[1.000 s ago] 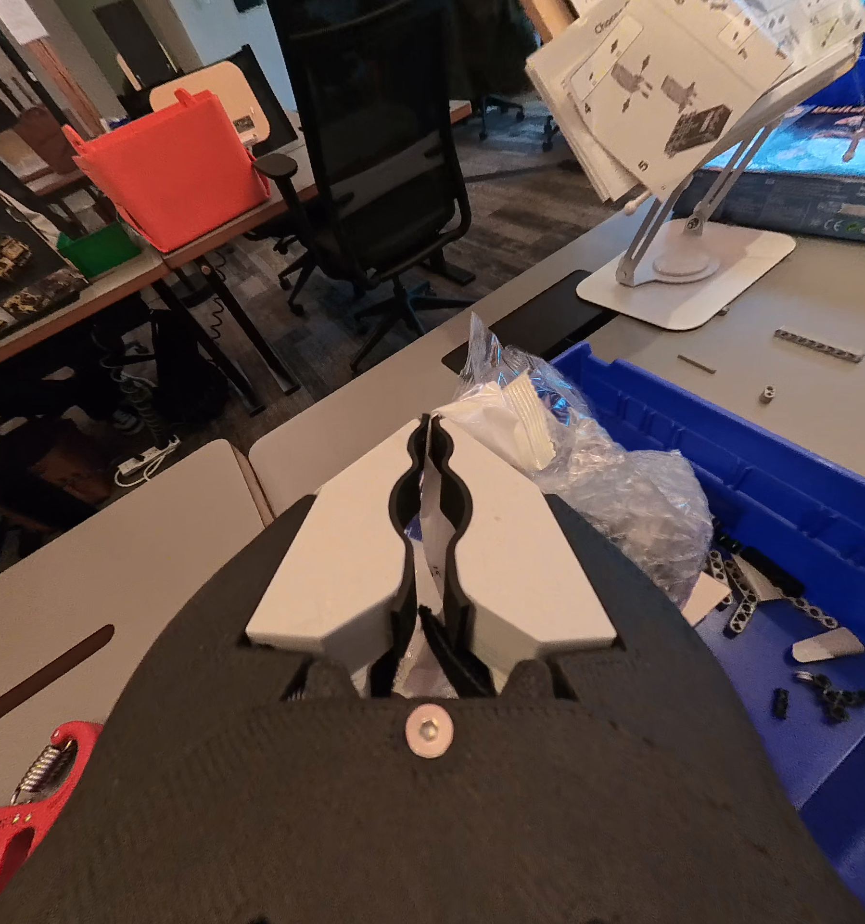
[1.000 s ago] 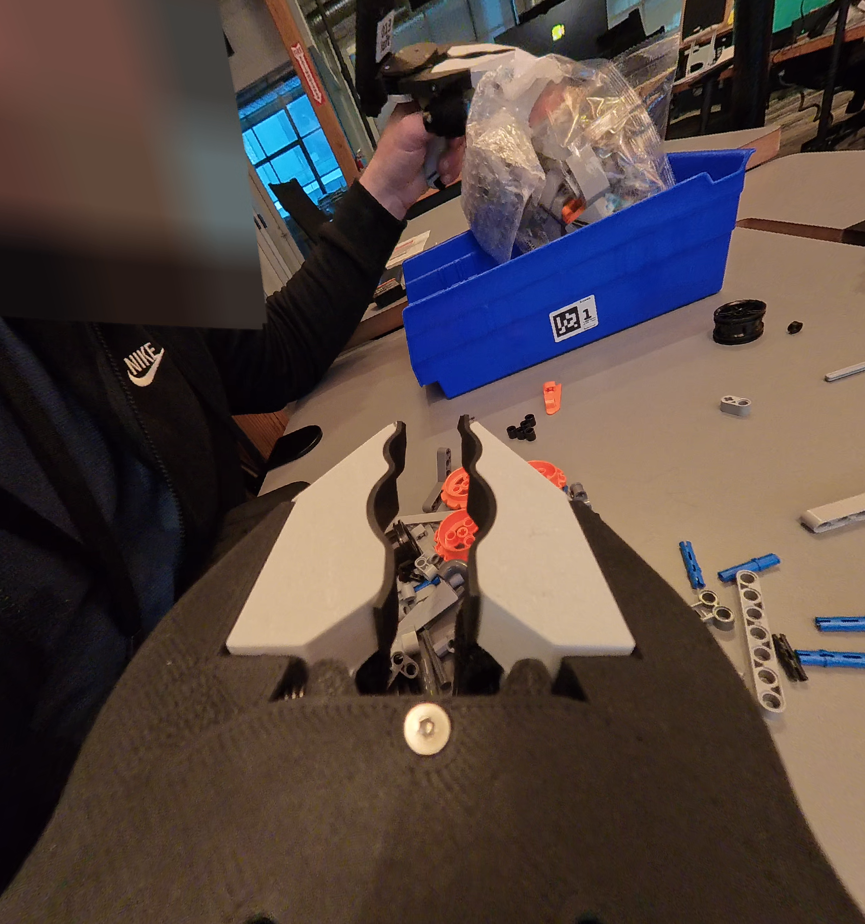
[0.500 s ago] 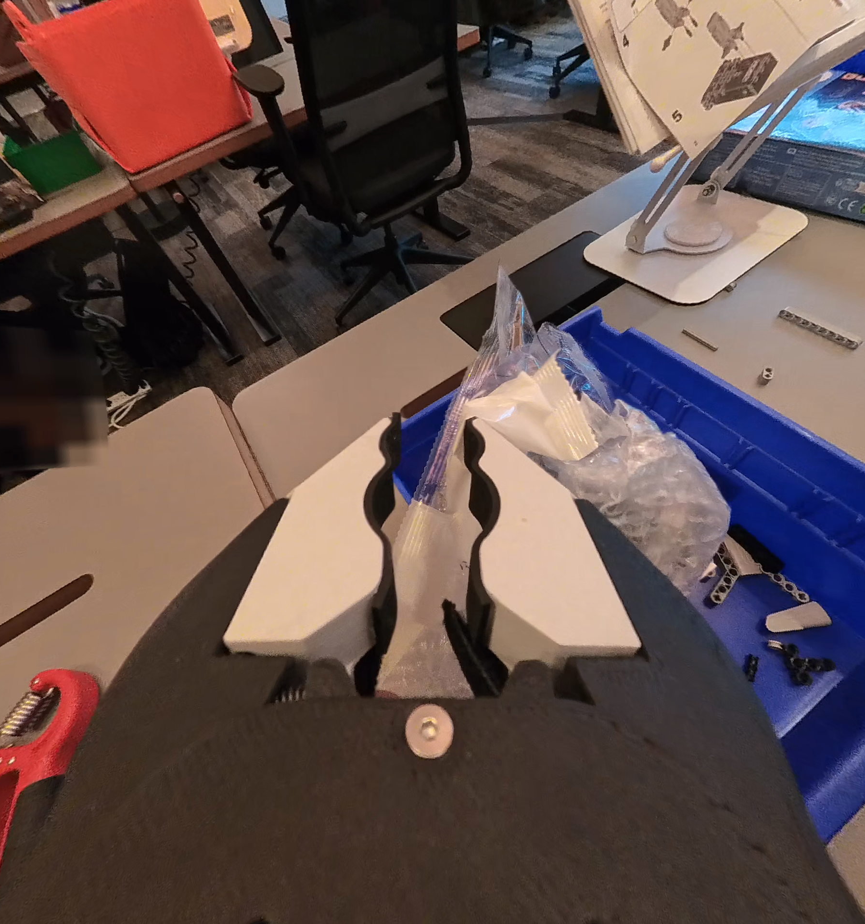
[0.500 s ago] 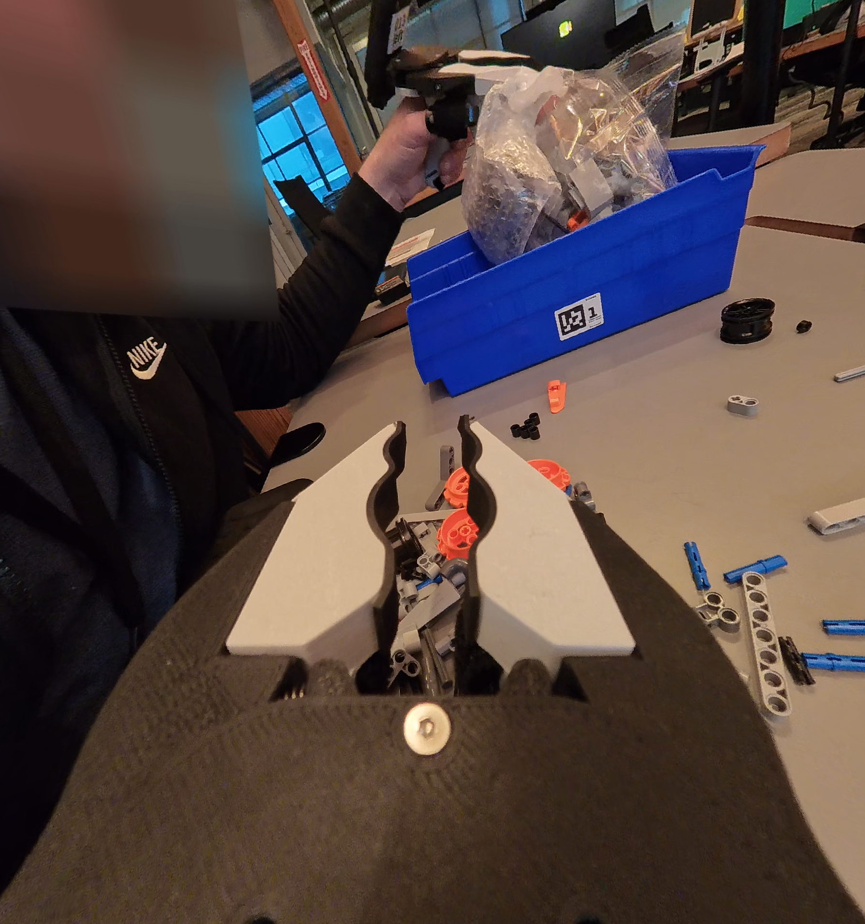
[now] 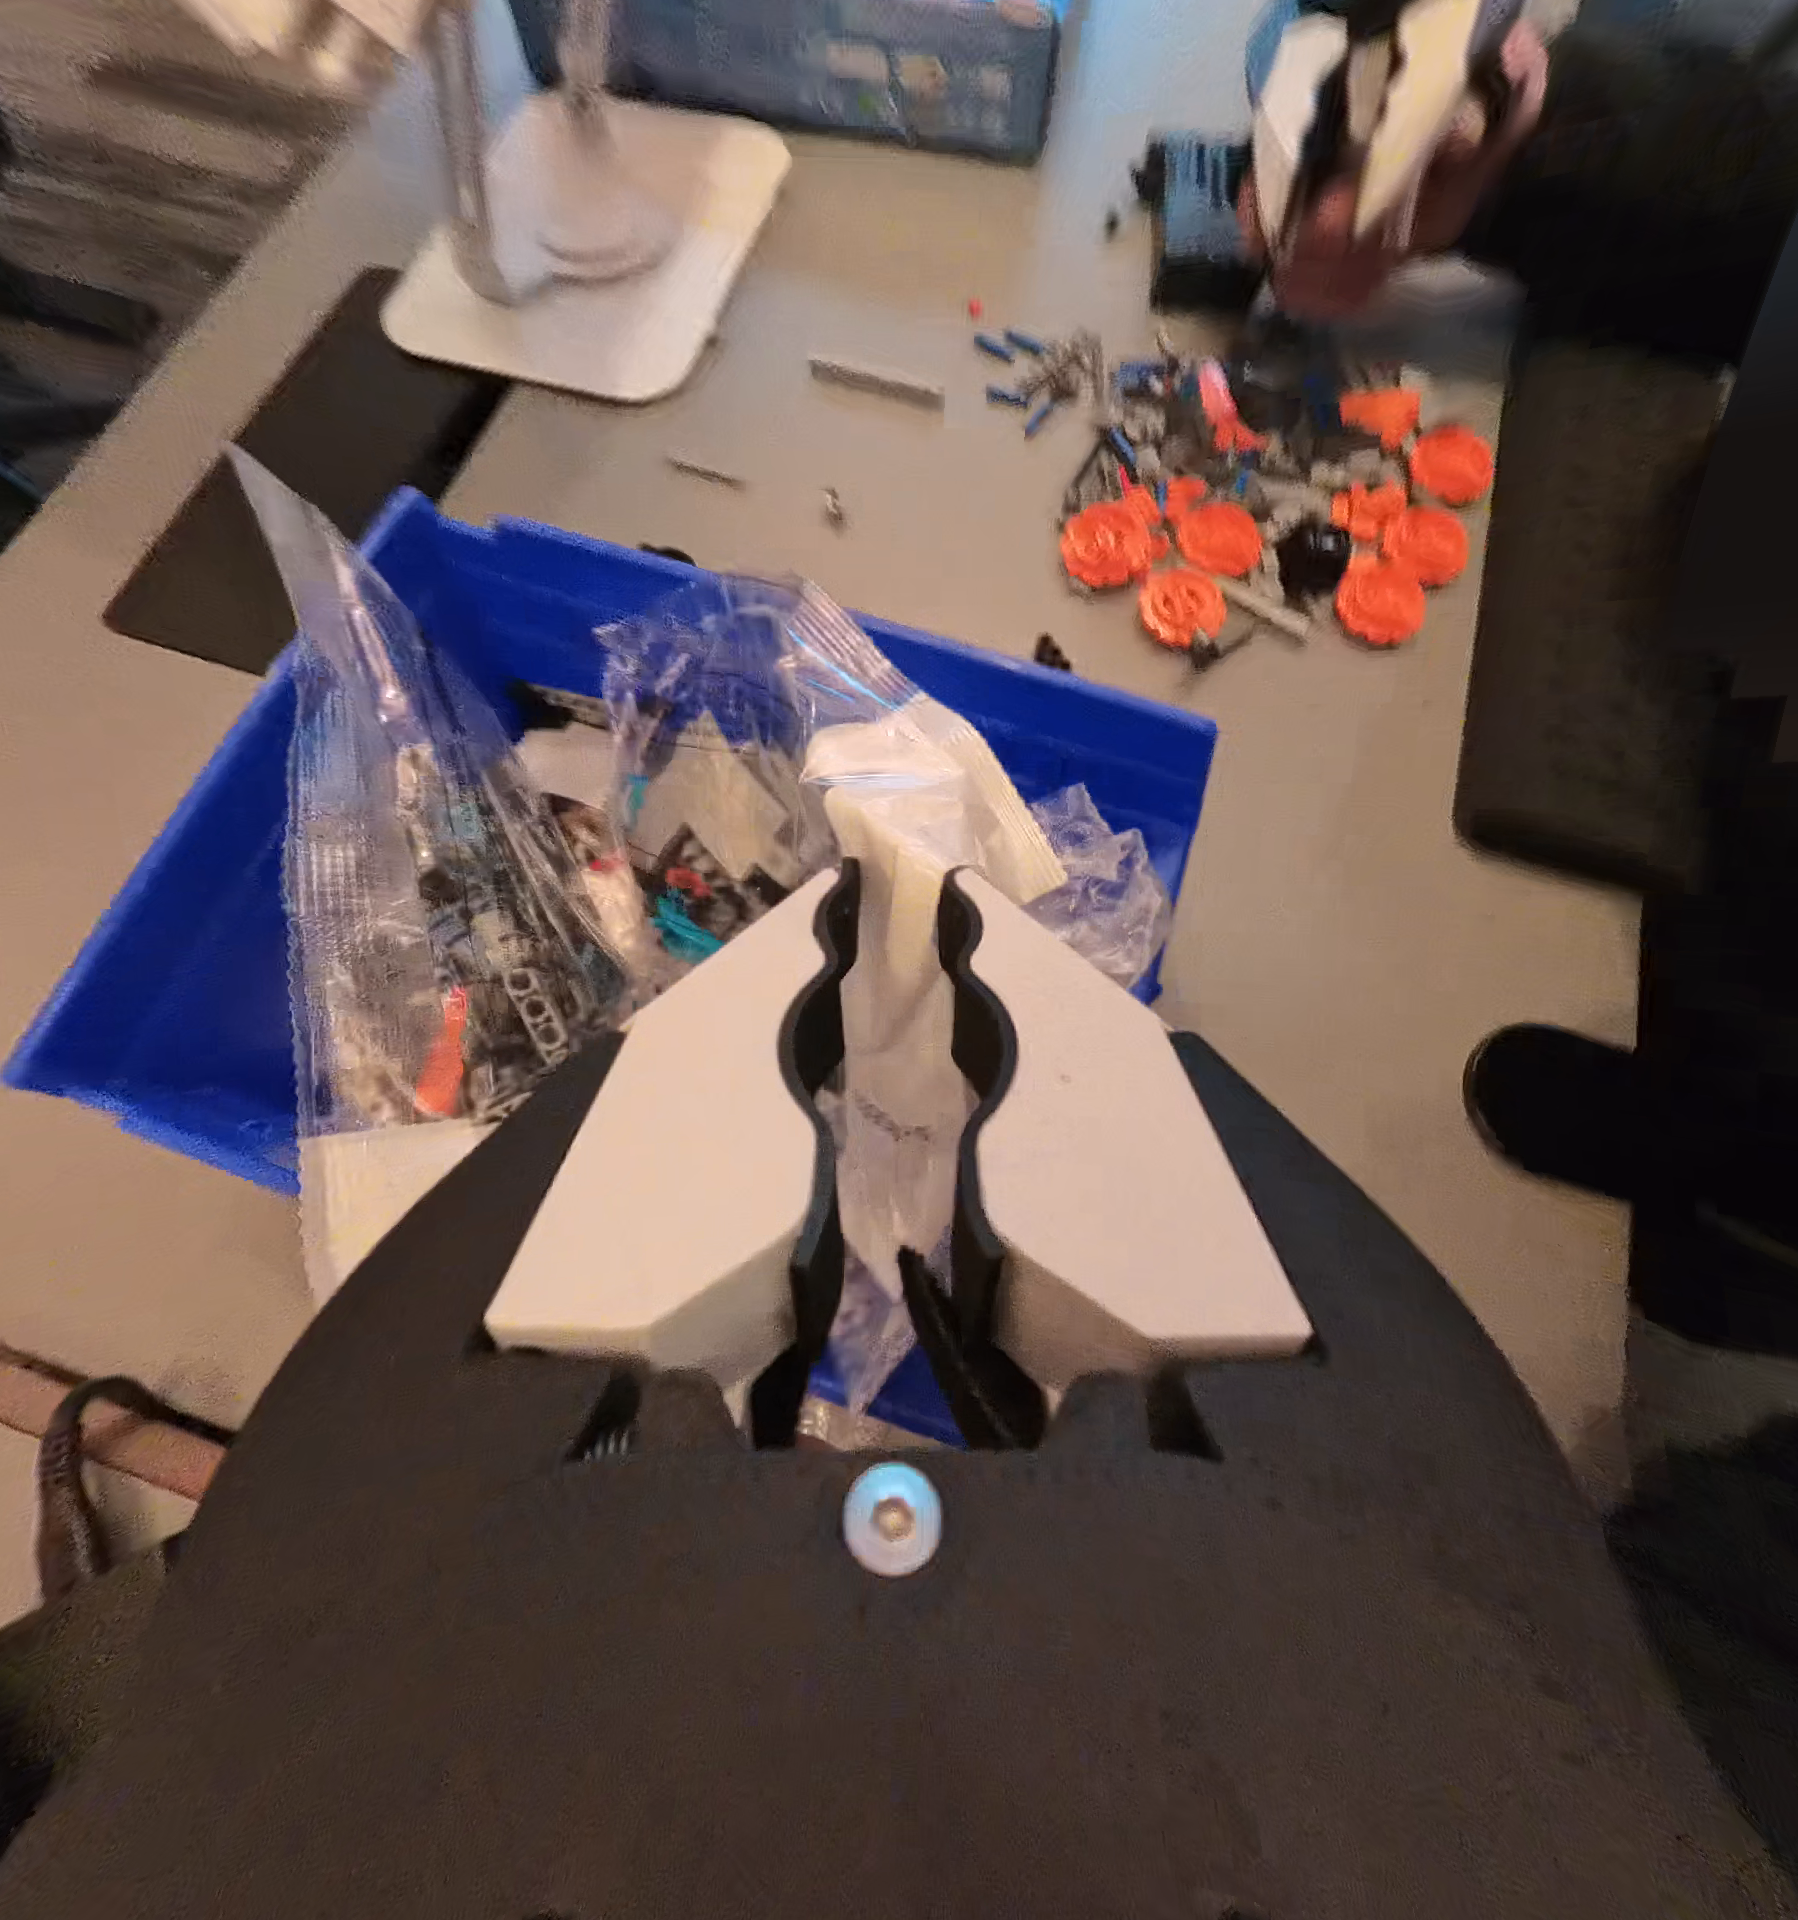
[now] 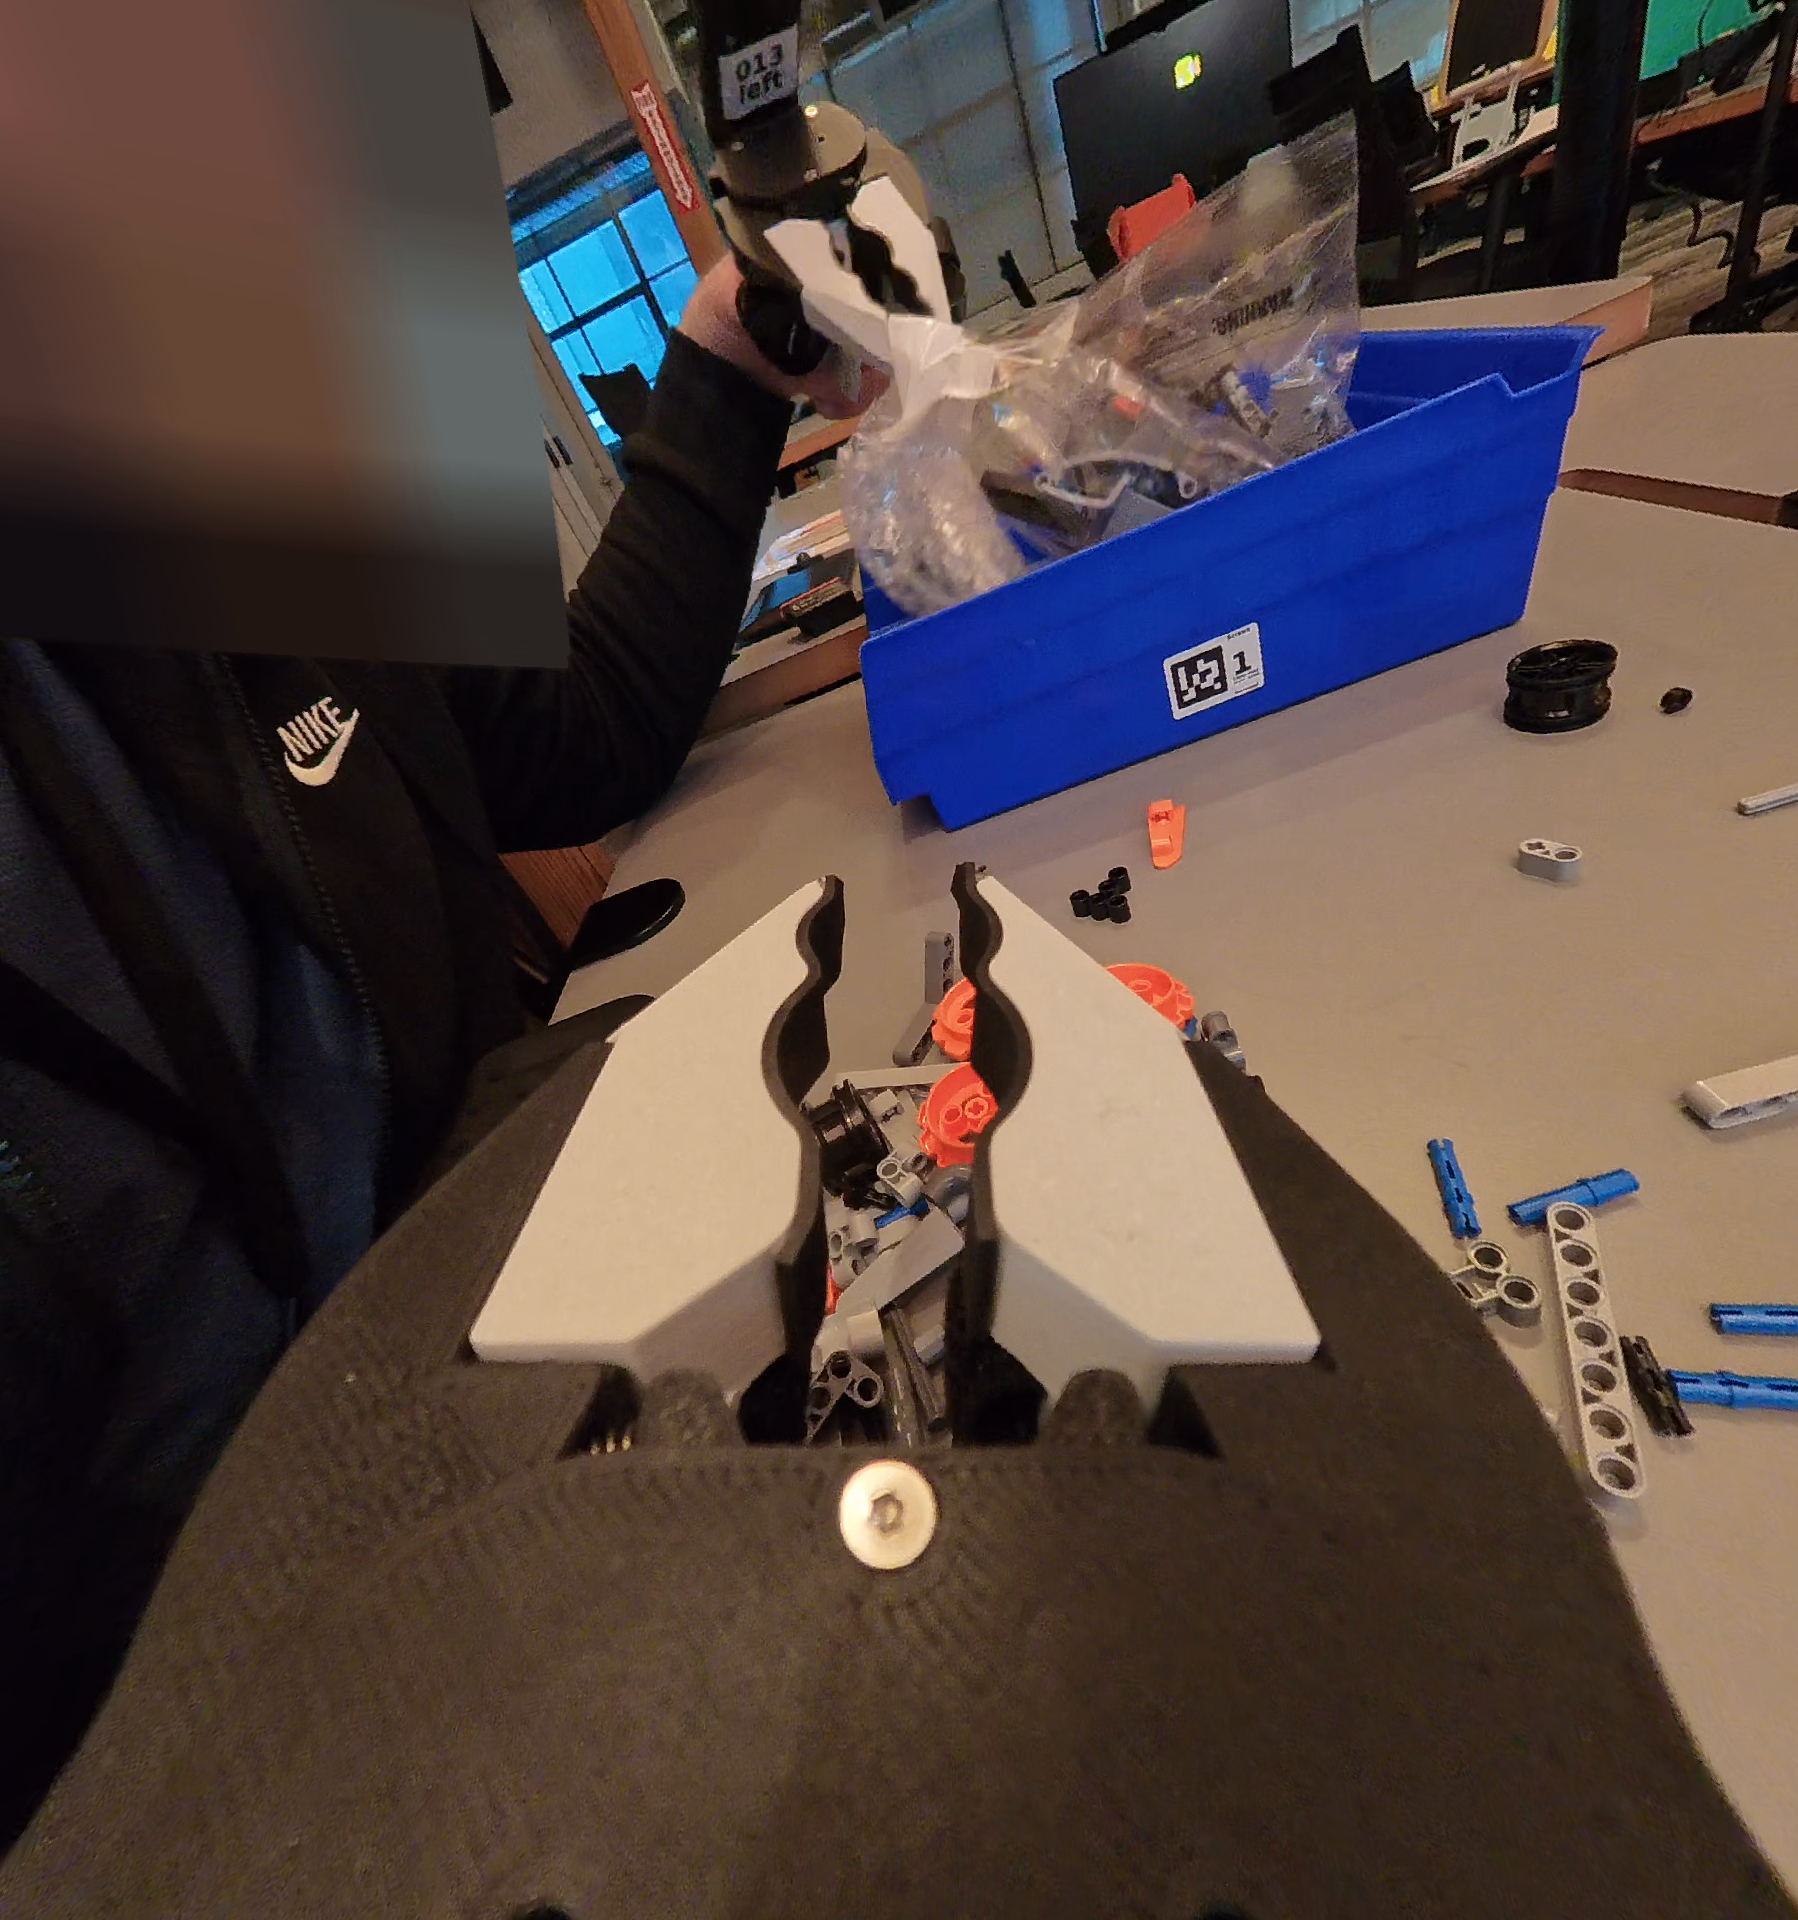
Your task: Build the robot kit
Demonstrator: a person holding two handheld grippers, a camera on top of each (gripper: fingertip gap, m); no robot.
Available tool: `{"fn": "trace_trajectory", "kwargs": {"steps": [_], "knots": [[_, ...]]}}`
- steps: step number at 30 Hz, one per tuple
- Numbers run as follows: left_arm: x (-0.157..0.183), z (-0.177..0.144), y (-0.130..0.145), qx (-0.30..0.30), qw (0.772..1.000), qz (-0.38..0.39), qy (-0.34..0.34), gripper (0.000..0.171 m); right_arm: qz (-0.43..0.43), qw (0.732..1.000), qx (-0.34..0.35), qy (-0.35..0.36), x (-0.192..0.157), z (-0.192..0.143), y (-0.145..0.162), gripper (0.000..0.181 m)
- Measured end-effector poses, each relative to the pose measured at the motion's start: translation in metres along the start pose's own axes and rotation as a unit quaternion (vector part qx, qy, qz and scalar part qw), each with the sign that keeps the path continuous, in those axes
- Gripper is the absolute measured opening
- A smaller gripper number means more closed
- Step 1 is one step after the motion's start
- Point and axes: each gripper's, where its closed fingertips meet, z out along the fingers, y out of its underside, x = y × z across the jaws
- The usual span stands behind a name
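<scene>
My left gripper (image 5: 897,873) is shut on the twisted white-topped neck of a clear plastic bag of small parts (image 5: 905,810). Its jaws stand a little apart and the neck fills the gap. The bag's body rests in a blue bin (image 5: 178,935). The right wrist view shows this gripper (image 6: 916,327) held by a hand above the bin (image 6: 1290,582), with the bag (image 6: 1082,436) slanting down from it. My right gripper (image 6: 900,883) is open and empty, low over a pile of grey, black and orange parts (image 6: 905,1153). It also shows blurred in the left wrist view (image 5: 1352,114).
Orange wheels and small parts (image 5: 1290,520) lie beyond the bin. A white stand base (image 5: 604,249) sits at the back. A black wheel (image 6: 1558,684), a grey beam (image 6: 1591,1340) and blue pins (image 6: 1768,1392) lie on the right. The person's torso (image 6: 251,1039) fills the left. My right fingertips sit around 35 centimeters from my left ones. From either gripper's tips it is about 30 centimeters to the black wheel (image 6: 1558,684).
My left gripper swung right and tipped down over the bin. Its jaws widened on the bag, then narrowed onto its neck. The bag settled lower into the bin. My right gripper stayed put.
</scene>
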Motion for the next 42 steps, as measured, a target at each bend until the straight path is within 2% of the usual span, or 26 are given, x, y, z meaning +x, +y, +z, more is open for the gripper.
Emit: {"fn": "trace_trajectory", "kwargs": {"steps": [2,6,10,13,15,18,20,22,25,29,32,35,38,40,42], "knots": [[0.011,0.007,0.000,-0.013,1.000,0.019,0.014,0.013,-0.001,1.000,0.000,-0.001,-0.001,0.000,0.000,0.021],[0.039,0.008,-0.009,0.020,0.995,0.029,0.098,0.023,-0.005,1.000,0.000,-0.001,-0.002,-0.001,-0.001,0.021],[0.033,0.015,0.003,-0.036,0.997,0.048,0.049,0.028,-0.007,1.000,0.000,-0.001,-0.003,-0.002,-0.002,0.021],[0.031,0.012,-0.006,-0.033,0.997,0.060,0.019,0.029,-0.009,1.000,-0.004,-0.003,-0.004,-0.001,-0.001,0.021],[0.020,0.007,-0.011,-0.026,0.998,0.058,-0.016,0.037,-0.010,1.000,-0.004,-0.004,-0.005,-0.001,-0.001,0.021],[0.016,-0.007,-0.026,0.036,0.998,0.042,-0.010,0.035,-0.012,1.000,-0.005,-0.004,-0.006,-0.001,-0.001,0.021],[0.001,-0.020,-0.040,0.093,0.995,0.013,-0.026,0.033,-0.012,1.000,-0.004,-0.003,-0.006,-0.001,-0.001,0.021],[-0.016,-0.020,-0.040,0.104,0.993,-0.021,-0.041,0.036,-0.012,1.000,-0.006,-0.003,-0.005,-0.001,-0.001,0.021],[-0.038,0.011,-0.010,0.015,0.996,-0.050,-0.077,0.061,-0.011,1.000,-0.009,-0.003,-0.005,0.000,0.001,0.021],[-0.056,0.057,0.031,-0.129,0.983,-0.043,-0.127,0.079,-0.013,1.000,-0.012,-0.003,-0.005,0.000,0.001,0.021],[-0.056,0.081,0.055,-0.205,0.969,-0.025,-0.133,0.071,-0.013,1.000,-0.011,-0.005,-0.006,0.001,0.001,0.021],[-0.066,0.081,0.059,-0.226,0.961,-0.011,-0.160,0.041,-0.015,1.000,-0.011,-0.007,-0.008,0.001,0.001,0.021],[-0.080,0.069,0.049,-0.191,0.962,-0.018,-0.192,0.008,-0.017,1.000,-0.010,-0.008,-0.009,0.001,0.000,0.021],[-0.085,0.061,0.041,-0.160,0.967,-0.025,-0.197,0.000,-0.016,1.000,-0.010,-0.009,-0.010,0.001,-0.001,0.021],[-0.094,0.051,0.031,-0.116,0.970,-0.033,-0.211,0.000,-0.017,1.000,-0.008,-0.011,-0.010,0.001,-0.001,0.021]]}}
